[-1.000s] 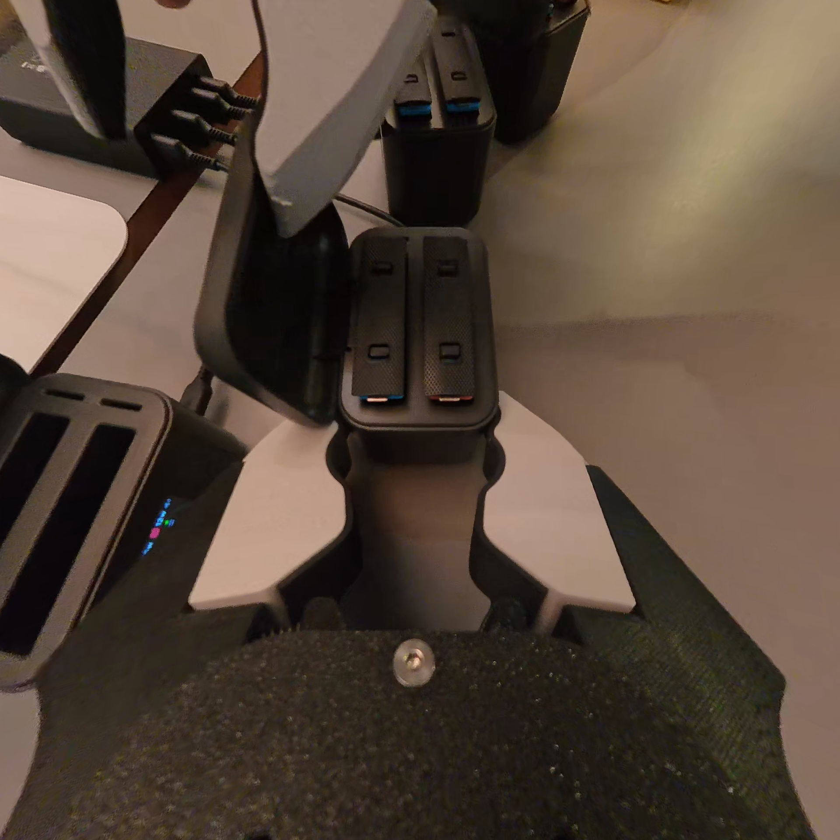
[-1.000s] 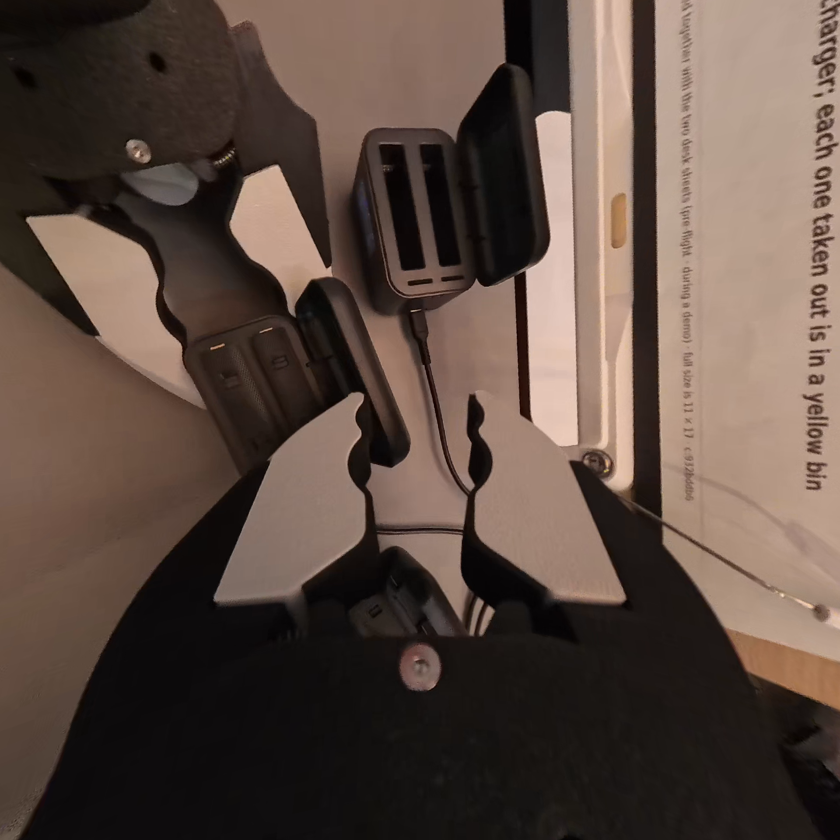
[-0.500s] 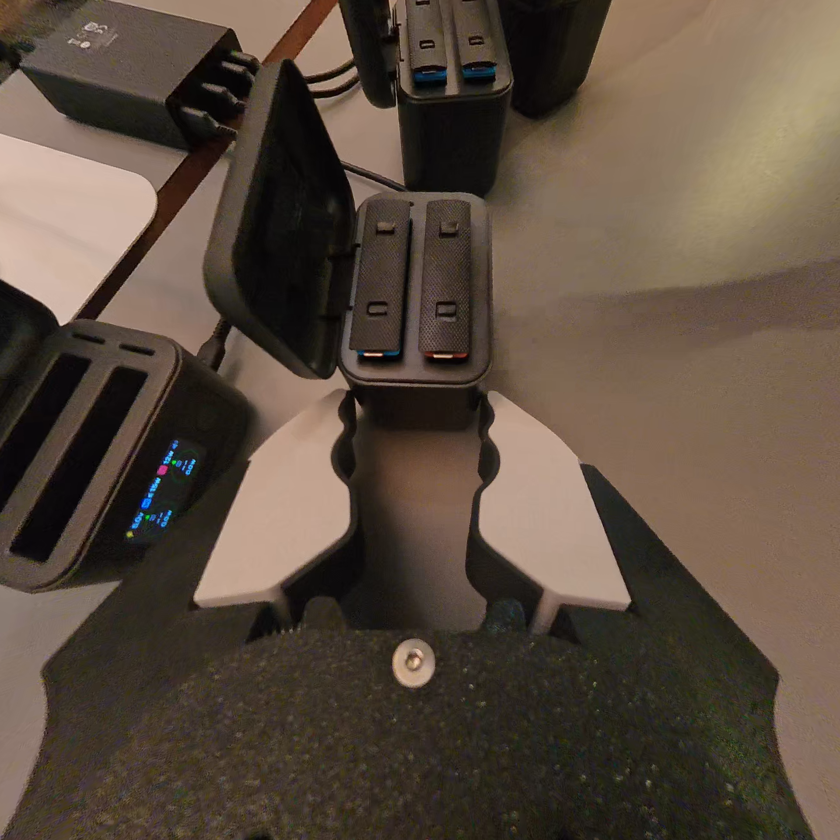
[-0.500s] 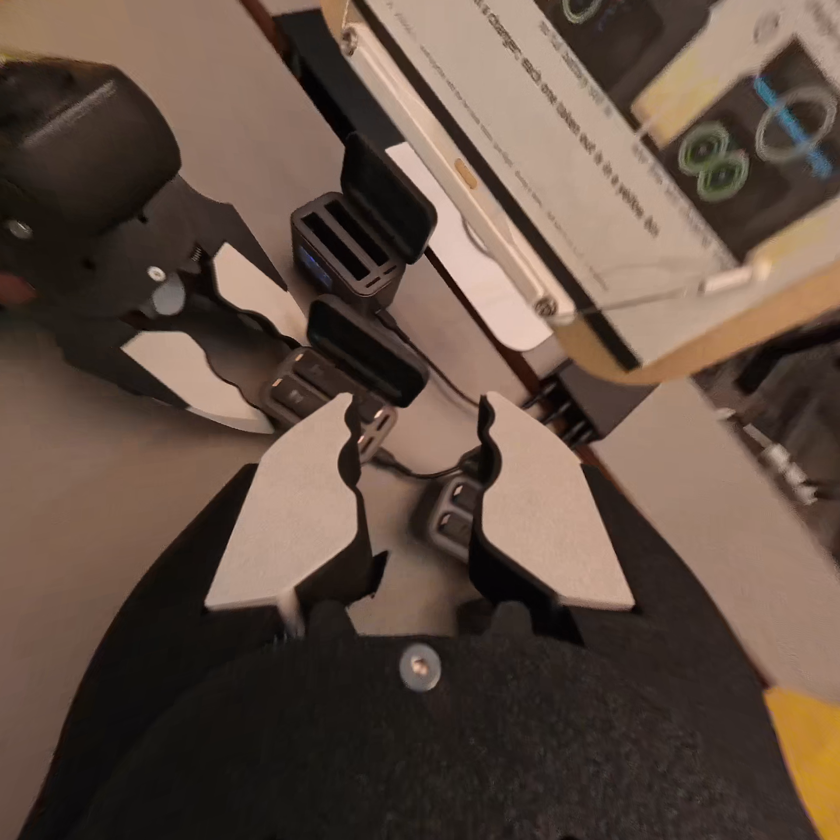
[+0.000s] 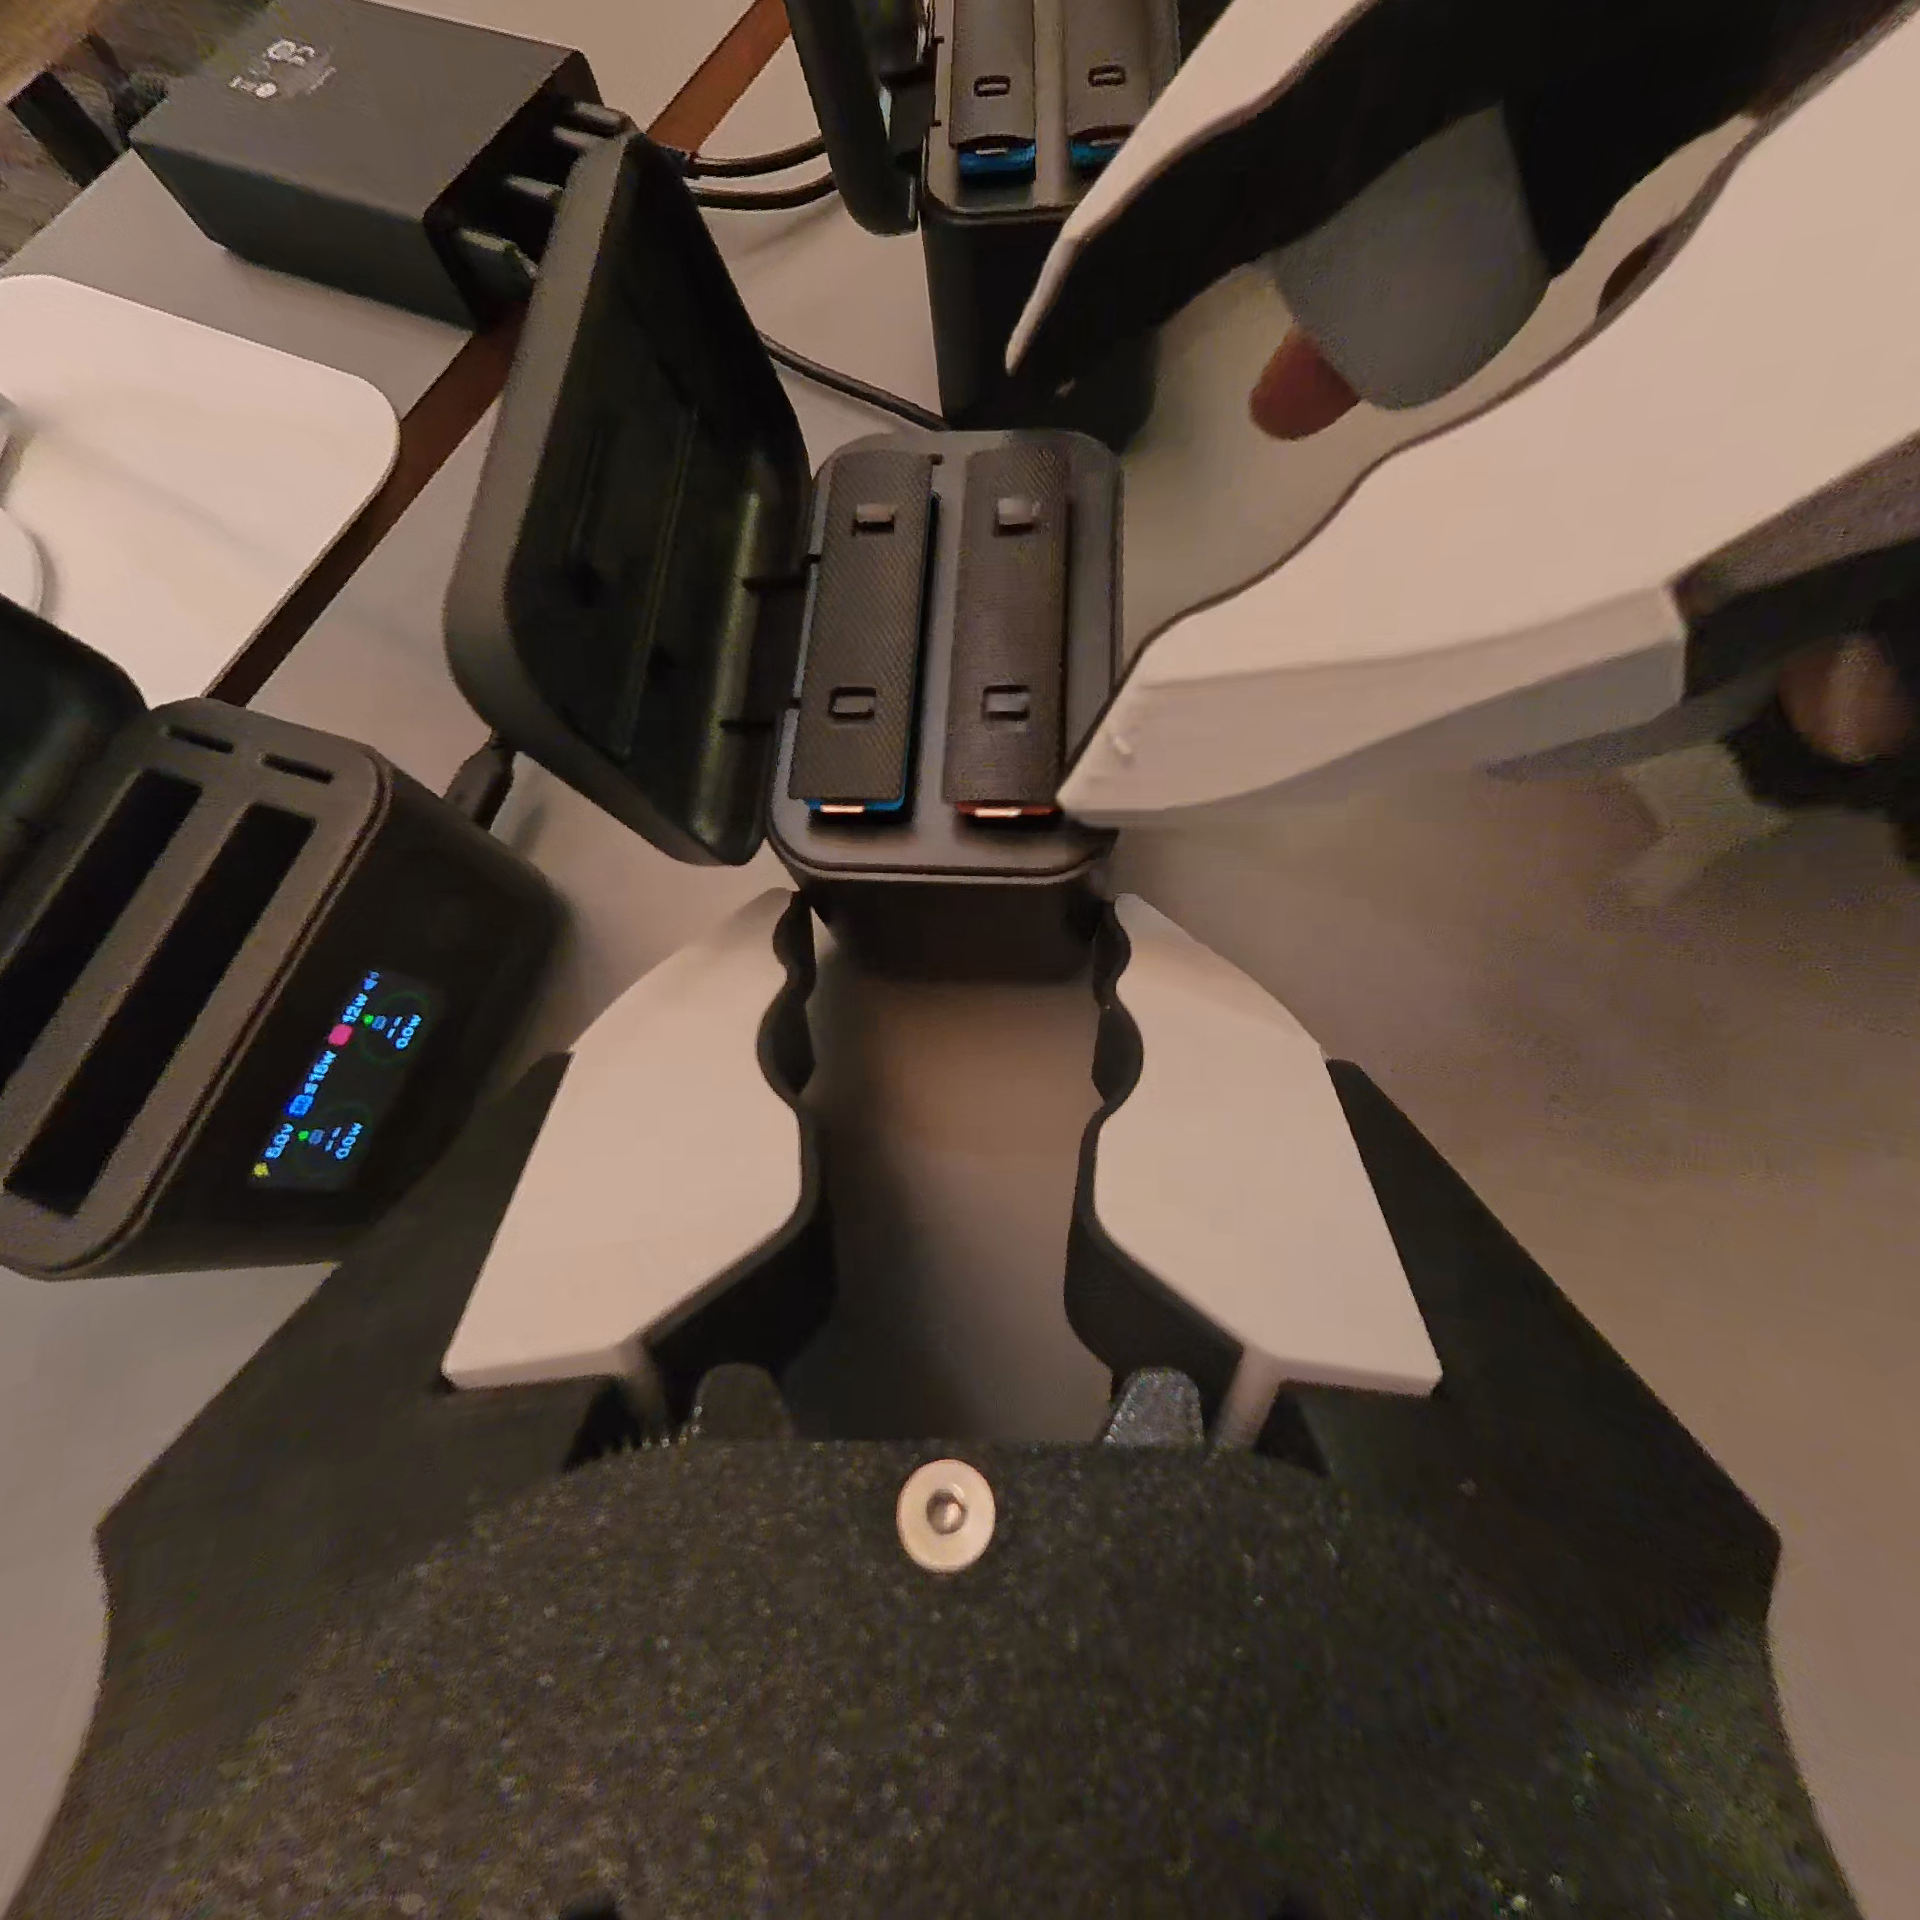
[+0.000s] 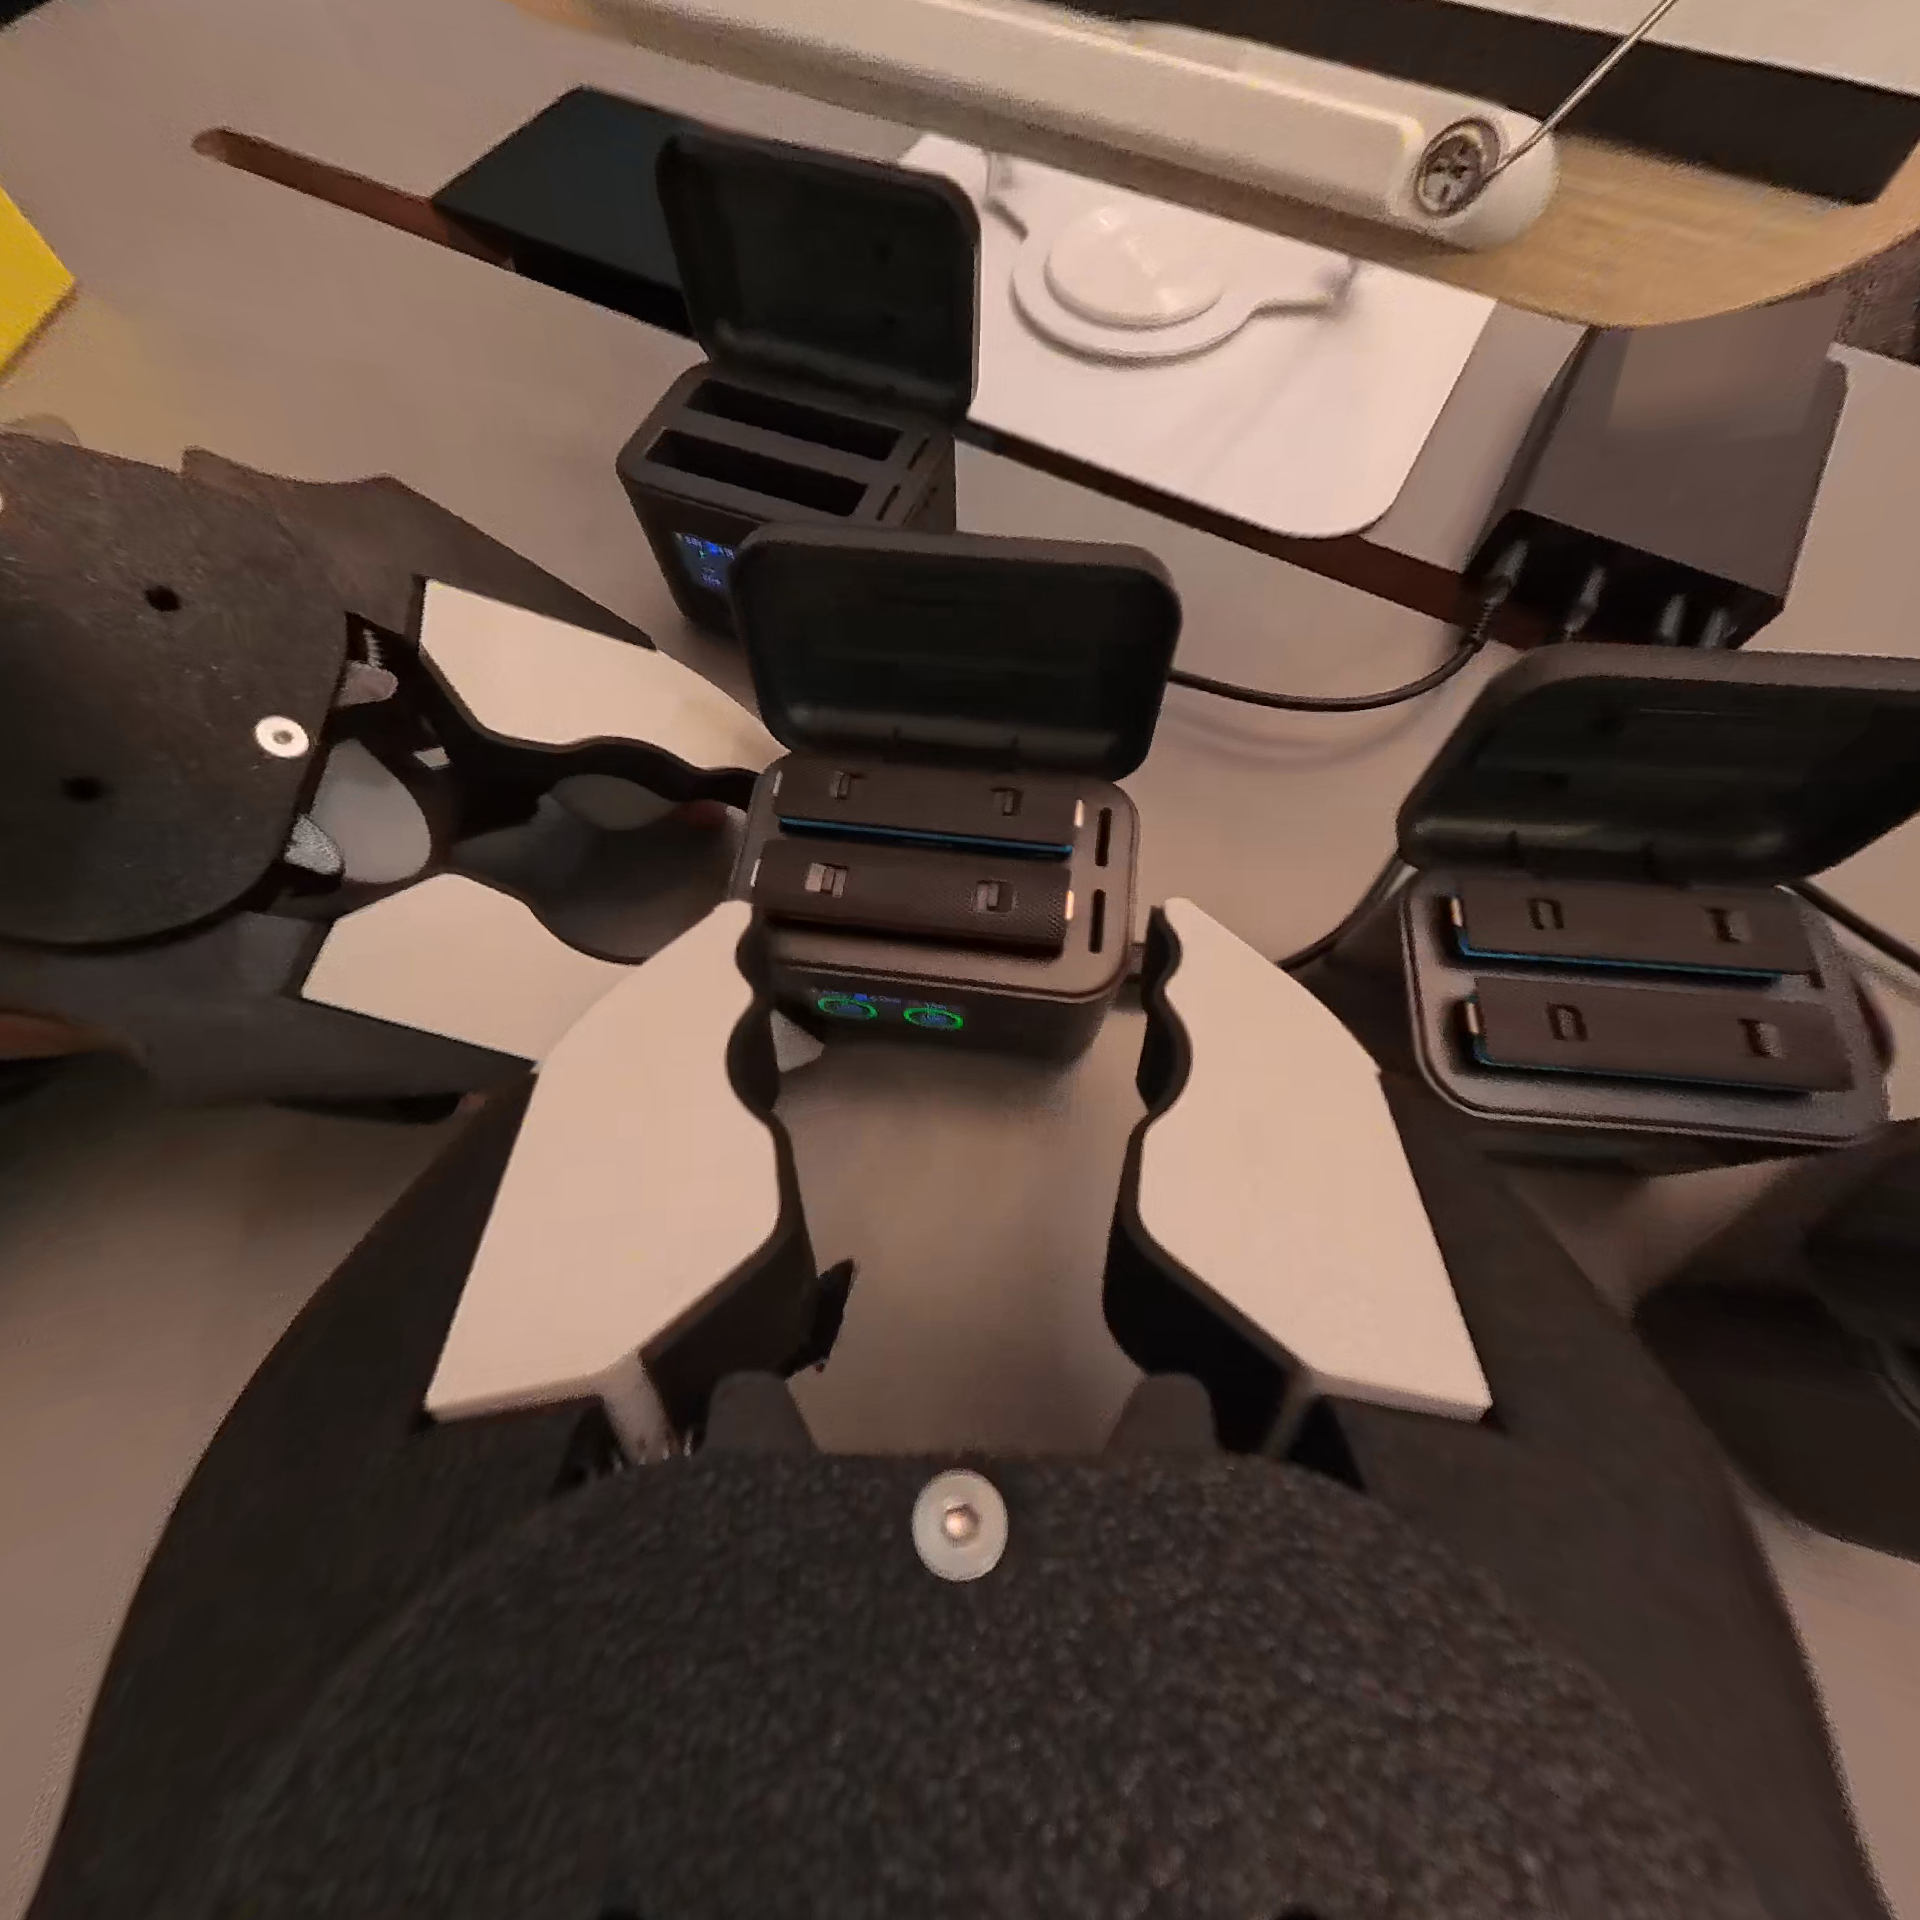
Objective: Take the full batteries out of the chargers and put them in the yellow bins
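Grippers both spread wide: left gripper (image 5: pixel 945 914) flanks the near end of the middle charger (image 5: pixel 940 868), right gripper (image 6: pixel 951 920) flanks its display face. Two batteries (image 6: pixel 914 894) sit in its slots, lid (image 6: pixel 951 655) raised. Beyond: empty charger (image 6: pixel 779 468); loaded charger (image 6: pixel 1631 997) to the right.

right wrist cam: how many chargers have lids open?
3. Empty charger at the back by the white stand; middle charger with two batteries ahead of the right tool; right-hand charger, also holding two. More may sit off-frame.
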The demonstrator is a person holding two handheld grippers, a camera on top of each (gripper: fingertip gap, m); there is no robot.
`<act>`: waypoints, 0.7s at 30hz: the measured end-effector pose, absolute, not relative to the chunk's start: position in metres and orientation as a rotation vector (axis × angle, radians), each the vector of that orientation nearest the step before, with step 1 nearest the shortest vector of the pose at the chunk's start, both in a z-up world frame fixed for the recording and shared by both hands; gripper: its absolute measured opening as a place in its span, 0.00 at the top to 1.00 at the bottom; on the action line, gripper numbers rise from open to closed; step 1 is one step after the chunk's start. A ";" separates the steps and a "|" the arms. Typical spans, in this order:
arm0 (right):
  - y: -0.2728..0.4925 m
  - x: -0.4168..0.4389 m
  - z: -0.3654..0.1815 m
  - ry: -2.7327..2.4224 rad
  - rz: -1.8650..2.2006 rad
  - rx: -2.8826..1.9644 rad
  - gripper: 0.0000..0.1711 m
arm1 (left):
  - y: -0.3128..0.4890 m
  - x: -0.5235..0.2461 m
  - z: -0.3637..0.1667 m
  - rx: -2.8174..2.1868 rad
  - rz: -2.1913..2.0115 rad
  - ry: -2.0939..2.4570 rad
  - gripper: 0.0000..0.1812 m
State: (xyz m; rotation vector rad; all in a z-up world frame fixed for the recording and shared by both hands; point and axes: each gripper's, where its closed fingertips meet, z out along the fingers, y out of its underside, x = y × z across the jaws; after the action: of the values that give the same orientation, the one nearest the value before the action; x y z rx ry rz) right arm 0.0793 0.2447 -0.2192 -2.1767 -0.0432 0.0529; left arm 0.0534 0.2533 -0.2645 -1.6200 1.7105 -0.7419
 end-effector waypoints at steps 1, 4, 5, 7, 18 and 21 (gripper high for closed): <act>0.246 0.077 -0.219 -0.034 0.062 -2.166 0.63 | 0.255 0.053 -0.265 -1.622 -0.728 1.704 0.71; 0.248 0.075 -0.219 -0.032 0.062 -2.153 0.64 | 0.256 0.053 -0.265 -1.629 -0.724 1.699 0.69; 0.248 0.075 -0.219 -0.029 0.065 -2.150 0.65 | 0.257 0.053 -0.265 -1.632 -0.723 1.695 0.70; 0.249 0.073 -0.218 -0.022 0.078 -2.142 0.63 | 0.257 0.053 -0.265 -1.635 -0.716 1.690 0.70; 0.256 0.071 -0.220 0.005 -0.026 -2.106 0.63 | 0.257 0.054 -0.266 -1.651 -0.706 1.676 0.71; 0.256 0.072 -0.220 0.012 -0.029 -2.089 0.65 | 0.257 0.054 -0.265 -1.658 -0.715 1.669 0.71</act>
State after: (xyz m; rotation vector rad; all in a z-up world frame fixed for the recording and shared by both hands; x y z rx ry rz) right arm 0.0722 0.2560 -0.2197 -2.0885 0.0121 -0.0290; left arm 0.0536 0.2566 -0.2651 -1.6576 1.6691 -0.7146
